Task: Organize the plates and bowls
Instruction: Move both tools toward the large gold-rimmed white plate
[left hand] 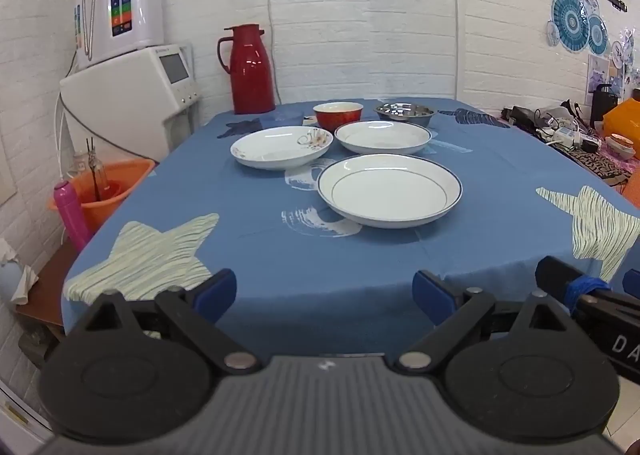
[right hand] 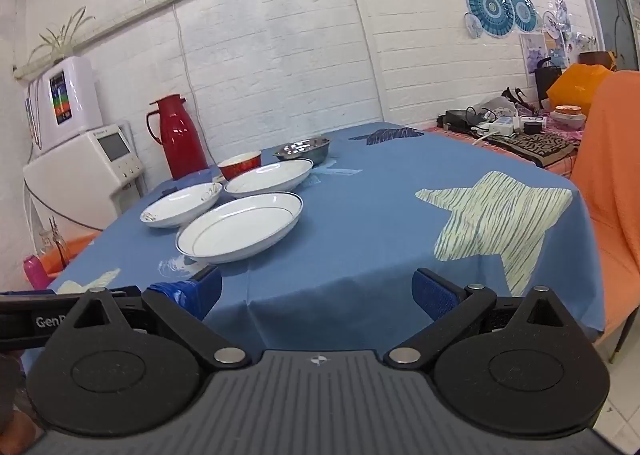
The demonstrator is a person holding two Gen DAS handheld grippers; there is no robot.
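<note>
Three white plates lie on the blue tablecloth. The nearest is a blue-rimmed plate. Behind it sit a flower-patterned plate on the left and a second blue-rimmed plate on the right. Further back stand a red bowl and a steel bowl. My left gripper is open at the table's near edge, well short of the plates. My right gripper is open too, with nothing between its fingers.
A red thermos jug stands at the table's back left. White appliances and an orange basin with a pink bottle sit left of the table. A cluttered side table and an orange-covered chair are on the right.
</note>
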